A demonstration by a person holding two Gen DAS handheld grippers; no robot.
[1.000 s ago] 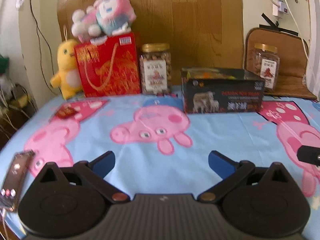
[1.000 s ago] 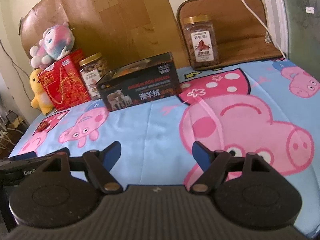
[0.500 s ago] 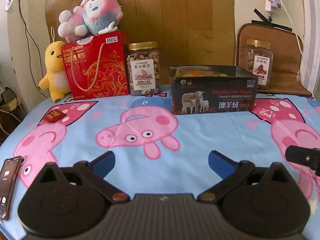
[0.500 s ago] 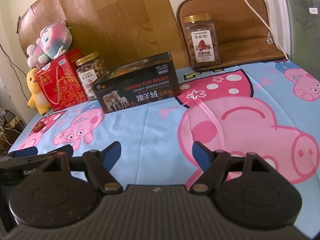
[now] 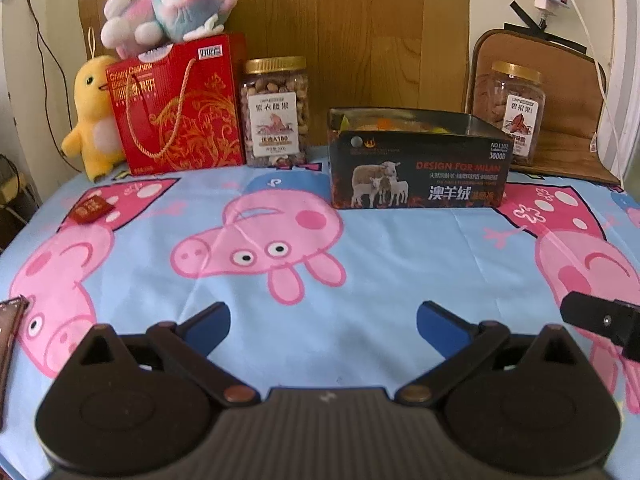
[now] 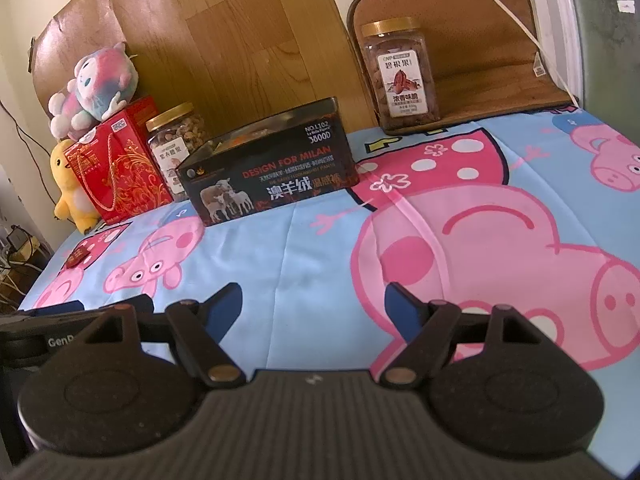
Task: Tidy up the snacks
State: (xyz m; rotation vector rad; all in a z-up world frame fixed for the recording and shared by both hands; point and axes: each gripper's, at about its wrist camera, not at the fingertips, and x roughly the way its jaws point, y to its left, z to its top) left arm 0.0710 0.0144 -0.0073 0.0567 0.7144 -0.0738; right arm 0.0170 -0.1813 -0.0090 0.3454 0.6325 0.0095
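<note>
Both grippers sit empty, jaws wide: left gripper [image 5: 323,322], right gripper [image 6: 313,307]. Only loose snack I spot is the red packet [image 5: 91,209], far left on the tablecloth [image 5: 384,264]. I'd reach left-handed, then drop it in the dark box [image 5: 418,168].

The near cloth [image 5: 384,264] lies bare; the dark box [image 5: 420,172] and two jars [image 5: 276,116] line the far edge.

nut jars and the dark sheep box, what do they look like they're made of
Nut jars: clear plastic probably, possibly glass; nuts show through, gold screw lids, paper labels.
Dark sheep box: likely printed cardboard, slightly glossy, with thin open-top walls; could be tin.
</note>
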